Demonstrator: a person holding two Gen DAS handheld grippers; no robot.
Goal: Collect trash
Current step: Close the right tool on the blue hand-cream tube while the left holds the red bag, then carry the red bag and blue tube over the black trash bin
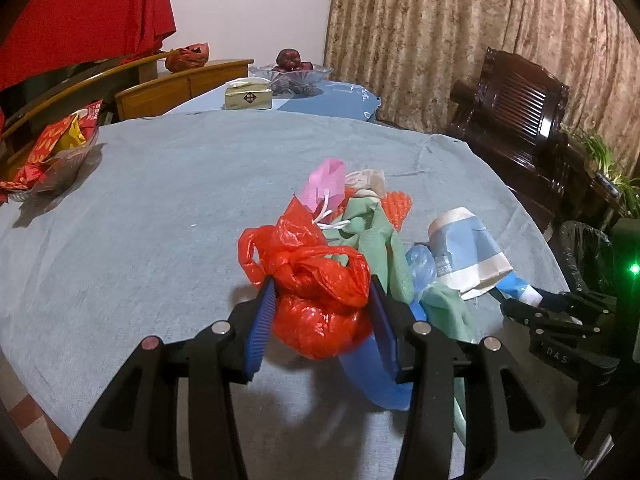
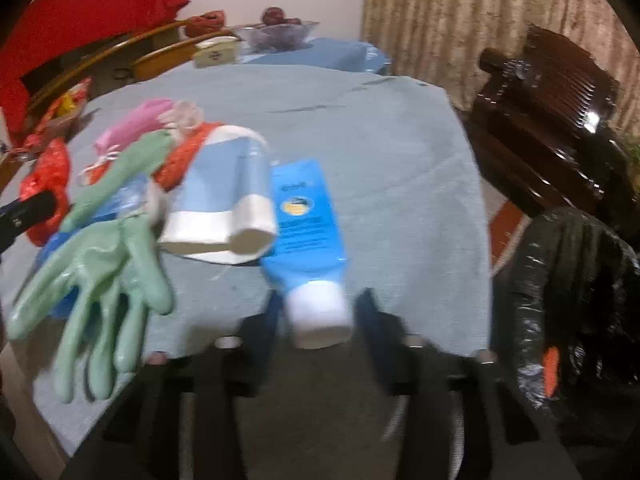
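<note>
A pile of trash lies on the blue-grey tablecloth [image 1: 168,208]. In the left wrist view my left gripper [image 1: 322,284] is shut on a knotted red plastic bag [image 1: 316,304], both blue pads pressing its sides. Behind the bag lie a pink bag [image 1: 326,184], green rubber gloves [image 1: 384,248] and a blue-and-white paper cup [image 1: 468,248]. In the blurred right wrist view my right gripper [image 2: 320,300] is shut on the white cap [image 2: 320,312] of a blue tube [image 2: 304,216]. The gloves [image 2: 100,280] hang over the table's edge to its left.
A black bin bag [image 2: 568,300] stands open beside the table at the right, below a dark wooden chair [image 1: 516,108]. Red snack packets [image 1: 52,152] sit at the far left. A tissue box [image 1: 248,98] and a glass fruit bowl [image 1: 290,74] stand at the back.
</note>
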